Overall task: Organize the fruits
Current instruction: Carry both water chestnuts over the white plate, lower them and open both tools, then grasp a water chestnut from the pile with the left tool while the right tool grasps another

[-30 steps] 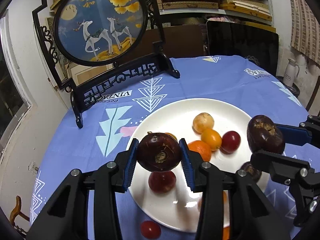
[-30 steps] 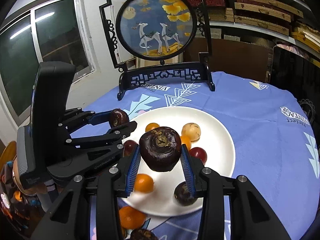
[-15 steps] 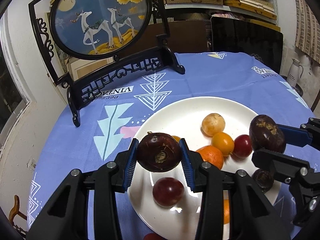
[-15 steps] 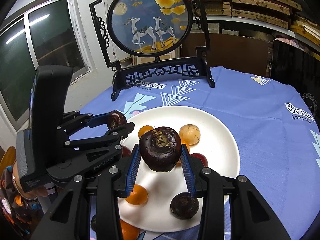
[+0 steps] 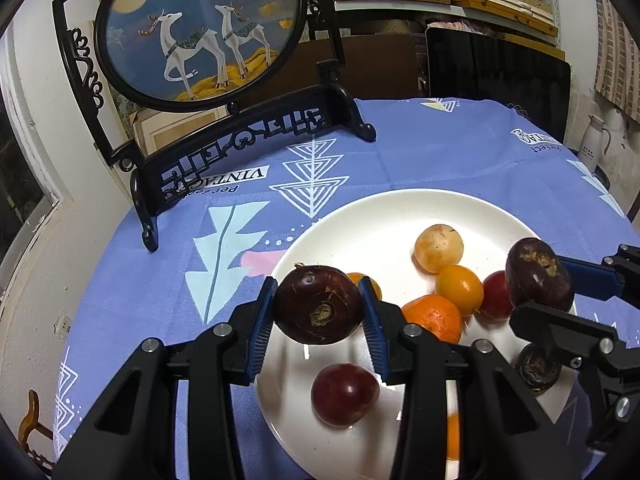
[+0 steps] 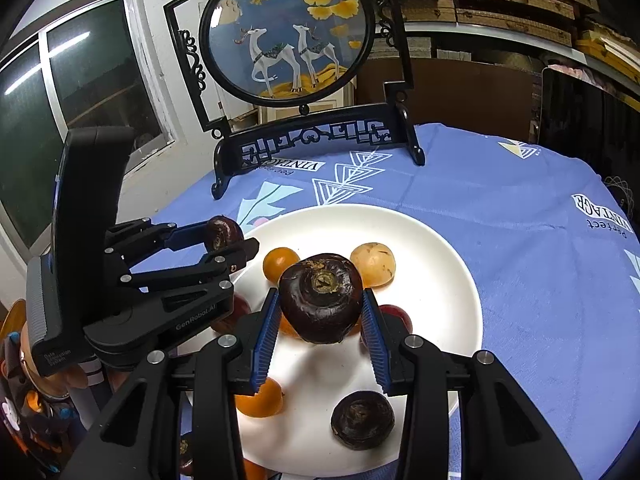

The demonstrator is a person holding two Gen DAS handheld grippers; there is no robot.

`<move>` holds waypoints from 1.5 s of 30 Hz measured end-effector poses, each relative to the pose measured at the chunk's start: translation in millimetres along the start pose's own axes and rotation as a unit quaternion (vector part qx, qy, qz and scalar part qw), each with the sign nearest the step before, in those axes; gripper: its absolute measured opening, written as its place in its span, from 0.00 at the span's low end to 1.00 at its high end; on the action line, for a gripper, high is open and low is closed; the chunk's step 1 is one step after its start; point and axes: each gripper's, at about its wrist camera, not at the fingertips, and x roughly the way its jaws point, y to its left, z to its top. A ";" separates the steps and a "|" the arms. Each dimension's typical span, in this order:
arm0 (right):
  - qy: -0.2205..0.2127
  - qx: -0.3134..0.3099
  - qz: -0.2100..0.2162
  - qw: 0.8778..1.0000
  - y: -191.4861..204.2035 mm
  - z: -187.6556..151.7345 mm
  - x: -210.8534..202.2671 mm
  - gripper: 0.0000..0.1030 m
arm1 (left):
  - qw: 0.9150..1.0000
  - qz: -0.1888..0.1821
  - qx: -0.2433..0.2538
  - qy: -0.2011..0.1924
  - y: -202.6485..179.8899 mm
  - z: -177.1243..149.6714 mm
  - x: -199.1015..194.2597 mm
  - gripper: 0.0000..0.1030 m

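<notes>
Fruits lay scattered on the white plate [image 5: 360, 216], while the left gripper [image 5: 318, 312] pinched one dark water chestnut [image 5: 318, 304] above the plate's 8 o'clock rim and the right gripper [image 6: 320, 308] clamped another dark chestnut [image 6: 320, 296] over its centre. A good release probably called for lowering each chestnut onto bare plate before opening, away from the red grape [image 5: 345, 394] and the orange [image 5: 434, 316], so nothing rolled.

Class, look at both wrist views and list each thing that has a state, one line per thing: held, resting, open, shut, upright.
Left gripper: shut on a dark water chestnut, held above the plate.
Right gripper: shut on another dark water chestnut, held above the plate.
White plate: flat on the tablecloth, holding loose fruits.
Red grape: resting on the plate.
Deer screen: upright in its stand.
</notes>
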 end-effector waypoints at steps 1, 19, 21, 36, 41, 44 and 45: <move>0.001 0.000 0.000 1.000 0.2 0.1 0.4 0.40 | 1.000 0.000 0.001 0.001 0.1 -0.1 0.0 0.39; -0.028 -0.037 -0.100 0.994 9.7 -12.7 -13.4 0.74 | 1.000 0.020 0.001 -0.014 -2.6 -9.5 -12.0 0.75; -0.028 -0.045 -0.103 0.993 14.2 -15.1 -17.3 0.74 | 1.000 0.020 -0.001 -0.011 -1.6 -13.3 -16.3 0.75; -0.054 -0.082 -0.119 0.988 43.0 -42.4 -80.1 0.74 | 0.999 0.023 -0.002 -0.033 8.1 -42.5 -81.6 0.80; -0.030 -0.104 -0.026 0.994 39.3 -80.7 -109.1 0.74 | 0.999 0.011 0.002 -0.041 21.4 -66.4 -107.5 0.86; 0.025 -0.113 -0.018 0.993 38.1 -108.5 -103.4 0.75 | 0.999 -0.014 0.007 -0.029 26.7 -85.9 -115.1 0.86; 0.040 -0.117 -0.017 0.992 38.7 -116.0 -99.2 0.75 | 0.999 -0.020 0.009 -0.023 26.8 -91.8 -115.6 0.86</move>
